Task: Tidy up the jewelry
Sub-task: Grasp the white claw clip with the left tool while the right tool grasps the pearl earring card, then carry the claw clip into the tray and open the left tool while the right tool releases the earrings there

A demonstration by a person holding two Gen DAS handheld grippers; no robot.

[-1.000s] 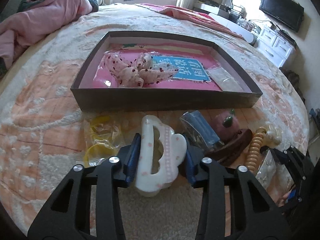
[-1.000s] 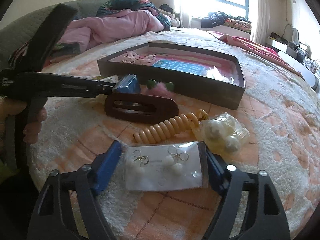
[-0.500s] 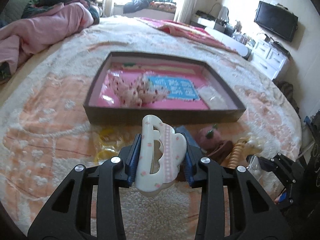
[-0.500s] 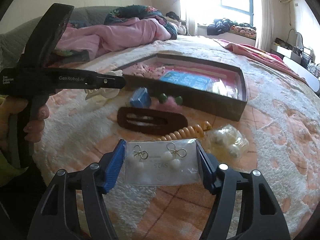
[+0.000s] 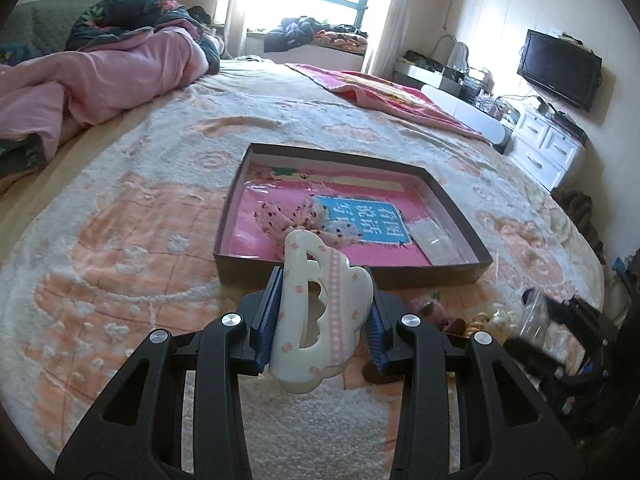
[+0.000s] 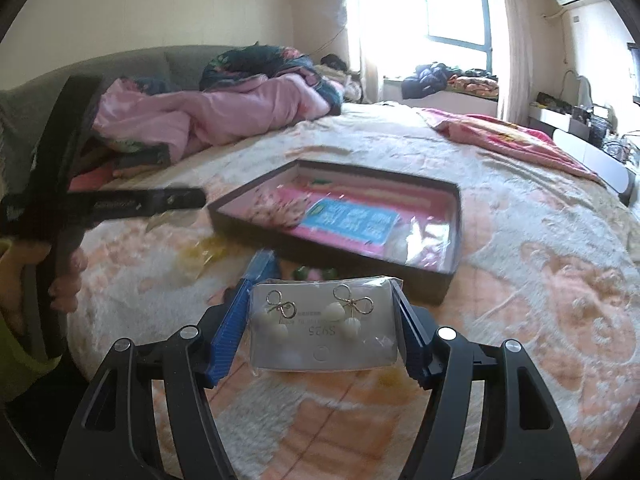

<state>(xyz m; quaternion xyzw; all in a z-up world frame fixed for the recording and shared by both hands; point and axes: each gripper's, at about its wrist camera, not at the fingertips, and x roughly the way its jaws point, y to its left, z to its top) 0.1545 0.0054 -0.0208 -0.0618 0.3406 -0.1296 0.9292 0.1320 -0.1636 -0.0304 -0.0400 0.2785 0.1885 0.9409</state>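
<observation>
My left gripper [image 5: 320,320] is shut on a white hair claw clip [image 5: 316,316] with pink dots and a checked strip, held upright above the bedspread in front of the dark tray [image 5: 352,270]. My right gripper [image 6: 322,330] is shut on a clear packet of pearl bow earrings [image 6: 320,326], lifted off the bed just before the tray [image 6: 332,254]. The tray holds a pink-lined bottom, a spotted fabric bow [image 5: 296,216], a blue card [image 5: 360,220] and a clear bag [image 5: 436,240]. The left gripper's body [image 6: 120,204] shows at the left of the right wrist view, with a hand [image 6: 40,276] on it.
Loose pieces lie on the bedspread before the tray: a yellow bagged item [image 6: 200,256], a blue item [image 6: 264,264], a pink pom-pom with green beads [image 5: 428,306], a brown clip [image 5: 452,326]. A pink quilt [image 5: 100,76] is heaped at the far left. Furniture and a television [image 5: 560,68] stand right.
Both grippers have risen off the bedspread with their items, the claw clip and the earring packet. The right pads have come in against the packet's sides. The tray now sits lower in both views.
</observation>
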